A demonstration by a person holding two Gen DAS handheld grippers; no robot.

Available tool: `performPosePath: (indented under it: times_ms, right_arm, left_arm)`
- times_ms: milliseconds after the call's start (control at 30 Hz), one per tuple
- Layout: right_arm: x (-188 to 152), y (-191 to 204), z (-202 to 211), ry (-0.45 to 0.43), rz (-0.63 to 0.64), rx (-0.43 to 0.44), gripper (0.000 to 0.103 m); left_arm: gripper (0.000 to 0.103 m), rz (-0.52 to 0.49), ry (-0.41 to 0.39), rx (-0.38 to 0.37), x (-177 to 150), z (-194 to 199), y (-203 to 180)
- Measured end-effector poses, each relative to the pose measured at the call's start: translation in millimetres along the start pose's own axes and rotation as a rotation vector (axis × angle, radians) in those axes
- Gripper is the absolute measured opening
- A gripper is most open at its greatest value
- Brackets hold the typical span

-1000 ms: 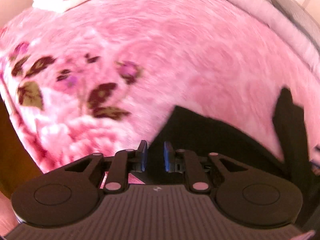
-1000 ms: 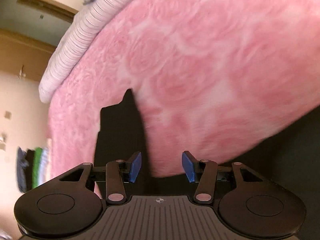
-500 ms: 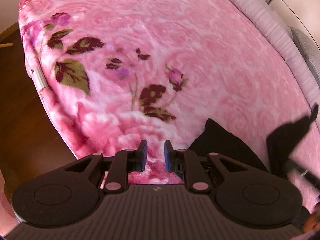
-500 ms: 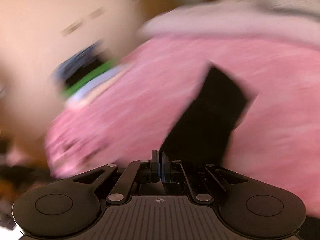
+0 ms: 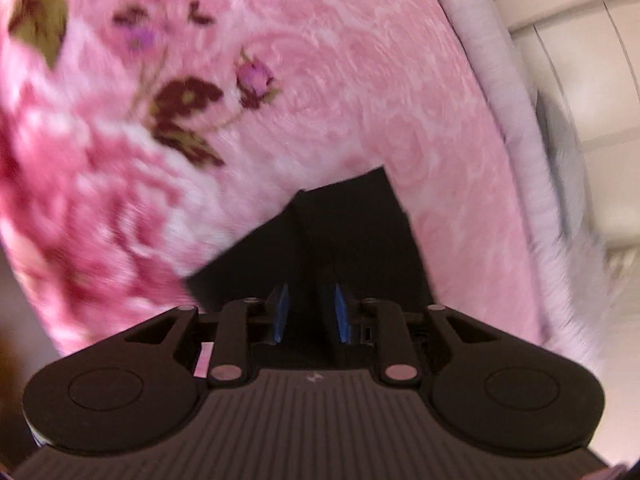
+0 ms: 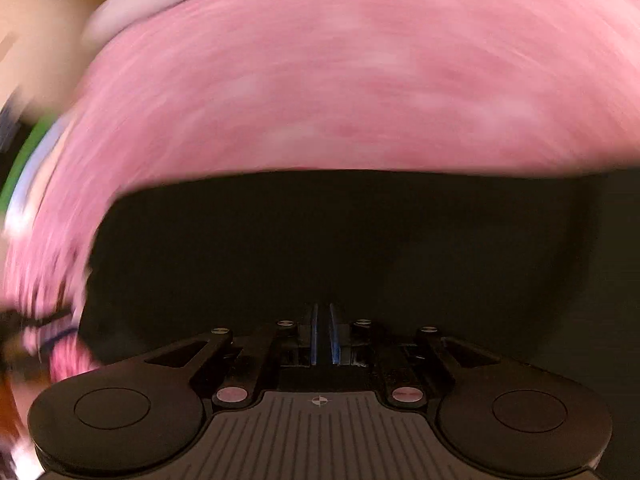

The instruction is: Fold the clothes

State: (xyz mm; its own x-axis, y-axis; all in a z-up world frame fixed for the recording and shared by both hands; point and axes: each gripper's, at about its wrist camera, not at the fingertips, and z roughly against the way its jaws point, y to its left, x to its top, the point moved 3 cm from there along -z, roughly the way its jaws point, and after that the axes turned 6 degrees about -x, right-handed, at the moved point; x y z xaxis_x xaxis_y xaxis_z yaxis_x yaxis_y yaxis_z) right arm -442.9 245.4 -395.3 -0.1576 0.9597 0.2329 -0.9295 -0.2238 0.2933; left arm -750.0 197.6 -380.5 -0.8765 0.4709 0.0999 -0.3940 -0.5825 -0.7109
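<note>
Black garment (image 5: 344, 232) lies on the pink blanket (image 5: 360, 80), under both hand-held grippers: left (image 5: 309, 313) jaws just opening, apart above it; right (image 6: 322, 334) nearly together, cloth between them, grip unclear.

No words, numbers or brand names are legible in either view. Each gripper body bears only a small unreadable mark.

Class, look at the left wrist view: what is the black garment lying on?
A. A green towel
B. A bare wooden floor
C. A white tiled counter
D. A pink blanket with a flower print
D: the black garment lies spread on the pink blanket, whose printed rosebud and dark leaves show just beyond the cloth's far edge.
</note>
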Motion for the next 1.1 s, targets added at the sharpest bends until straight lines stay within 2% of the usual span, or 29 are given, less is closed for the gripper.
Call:
performPosePath:
  times_ms: [100,200,267,300,333,467,533,667,767,867,967,1100]
  right_arm:
    - [3.6,-51.9,9.9,-0.027,-0.284,-0.010,0.010]
    - [1.4,-78.9,15.8,-0.049,-0.428,-0.019,0.010]
    - [-0.1,-86.6,17.5,-0.053,-0.452,-0.021,0.010]
    - [-0.8,-90.5,18.3,-0.055,-0.464,-0.022,0.010]
    - [-1.9,-91.7,17.9,-0.058,-0.467,-0.020,0.010]
    - [-2.1,-100.5,24.1,-0.071,-0.447,-0.015,0.011]
    - [-2.7,-104.2,29.0,-0.081,-0.426,-0.018,0.011]
    - [-2.2,-107.4,34.8,-0.102,-0.390,-0.022,0.011]
    - [-5.0,-106.6,32.2,-0.097,-0.357,-0.020,0.011]
    - [-9.7,-103.6,32.7,-0.095,-0.290,-0.036,0.011]
    - [-18.4,-104.0,38.8,-0.111,-0.171,-0.076,0.011]
    - [-32.1,-121.8,47.2,-0.150,-0.040,-0.140,0.011]
  left_arm:
    - [0.027,0.119,-0.035,-0.028,4.1,-11.8,6.5]
    - [0.029,0.175,-0.042,-0.049,6.2,-23.5,10.0]
    - [0.023,0.158,-0.045,-0.057,6.4,-28.2,6.9]
    - [0.016,0.150,-0.047,-0.061,6.5,-30.6,5.4]
    - [0.005,0.121,-0.048,-0.074,7.0,-29.5,0.6]
    - [0.004,-0.059,-0.114,-0.146,2.1,10.2,-33.1]
    - [0.004,-0.130,-0.150,-0.157,-5.4,37.6,-38.0]
    - [0.004,-0.256,-0.124,-0.051,-19.3,41.3,-14.9]
    - [0.005,-0.291,-0.090,0.042,-22.8,17.5,12.0]
    - [0.008,-0.333,-0.097,0.067,-25.2,11.8,17.1]
    - [0.014,-0.376,-0.103,0.078,-28.2,16.8,15.0]
    - [0.015,-0.422,-0.126,0.083,-37.0,19.2,12.7]
